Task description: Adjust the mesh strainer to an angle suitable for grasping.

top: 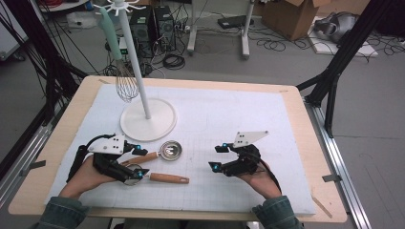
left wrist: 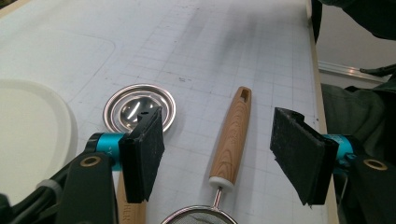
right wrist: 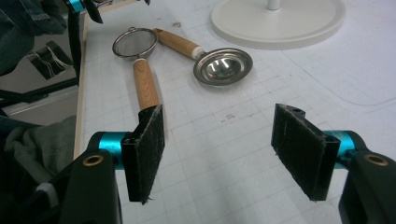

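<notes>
High view: my left gripper (top: 135, 162) rests low on the white mat (top: 224, 119), jaws apart, directly over the mesh strainer (top: 157, 177), whose wooden handle points right. A second wooden-handled utensil, the steel ladle (top: 165, 151), lies just behind it, its bowl near the white stand base (top: 148, 120). My right gripper (top: 218, 157) sits well apart to the right, jaws also apart, holding nothing. A whisk (top: 125, 78) hangs from the stand.

Left gripper view: my jaws stand wide open; the strainer (left wrist: 229, 144) handle lies between them, untouched. Its mesh rim is cut off at the bottom edge. The ladle (left wrist: 139, 108) bowl is partly hidden behind one pad.

Right gripper view: my jaws are wide open over bare mat. The strainer (right wrist: 140, 60) and ladle (right wrist: 219, 65) lie farther off, crossing near the strainer's rim; whether they touch is unclear.
</notes>
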The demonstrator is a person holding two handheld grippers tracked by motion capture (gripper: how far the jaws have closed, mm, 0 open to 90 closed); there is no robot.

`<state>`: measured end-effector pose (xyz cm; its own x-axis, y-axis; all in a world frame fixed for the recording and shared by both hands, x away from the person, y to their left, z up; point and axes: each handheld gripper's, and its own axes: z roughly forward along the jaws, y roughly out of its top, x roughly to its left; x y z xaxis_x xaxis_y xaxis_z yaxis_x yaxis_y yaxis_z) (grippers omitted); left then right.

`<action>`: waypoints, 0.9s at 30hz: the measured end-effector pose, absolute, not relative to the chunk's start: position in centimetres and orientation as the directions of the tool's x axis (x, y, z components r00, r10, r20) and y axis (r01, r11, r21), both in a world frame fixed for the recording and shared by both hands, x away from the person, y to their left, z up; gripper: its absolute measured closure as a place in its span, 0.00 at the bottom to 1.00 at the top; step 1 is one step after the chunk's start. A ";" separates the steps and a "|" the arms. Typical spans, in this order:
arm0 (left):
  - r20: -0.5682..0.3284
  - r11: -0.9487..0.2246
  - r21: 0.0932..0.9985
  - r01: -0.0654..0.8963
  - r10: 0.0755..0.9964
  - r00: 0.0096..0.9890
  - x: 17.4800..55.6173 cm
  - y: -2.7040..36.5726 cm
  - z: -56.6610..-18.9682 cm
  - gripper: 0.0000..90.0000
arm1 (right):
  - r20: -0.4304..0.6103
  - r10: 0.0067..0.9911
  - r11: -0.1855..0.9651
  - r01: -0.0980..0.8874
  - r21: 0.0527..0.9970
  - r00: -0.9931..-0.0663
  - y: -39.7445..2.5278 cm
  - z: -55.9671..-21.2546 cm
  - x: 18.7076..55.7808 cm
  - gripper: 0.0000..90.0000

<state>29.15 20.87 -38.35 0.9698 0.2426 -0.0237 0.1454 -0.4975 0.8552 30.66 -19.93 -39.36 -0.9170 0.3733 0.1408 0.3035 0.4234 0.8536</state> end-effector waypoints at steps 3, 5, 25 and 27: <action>-0.025 -0.504 0.850 0.151 0.248 0.968 29.3 20.6 -38.7 0.38 | 0.140 0.373 0.421 0.302 0.855 -0.917 -20.0 -39.3 30.7 0.38; -0.022 -0.514 0.845 0.145 0.237 0.971 29.4 20.3 -38.8 0.38 | 0.142 0.373 0.419 0.303 0.856 -0.917 -20.0 -39.3 30.7 0.38; -0.002 -0.594 0.797 0.110 0.179 0.984 29.5 18.8 -39.8 0.43 | 0.143 0.392 0.405 0.310 0.860 -0.909 -21.5 -39.8 30.1 0.37; 0.002 -0.602 0.792 0.104 0.173 0.985 29.6 18.7 -39.9 0.43 | 0.142 0.393 0.406 0.310 0.859 -0.908 -21.6 -39.9 30.0 0.37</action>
<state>29.59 18.73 -39.93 0.9849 0.1728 0.0024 0.1037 -0.6022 0.7916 30.02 -21.61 -39.92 -0.9085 0.3931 0.1421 0.3102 0.4063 0.8595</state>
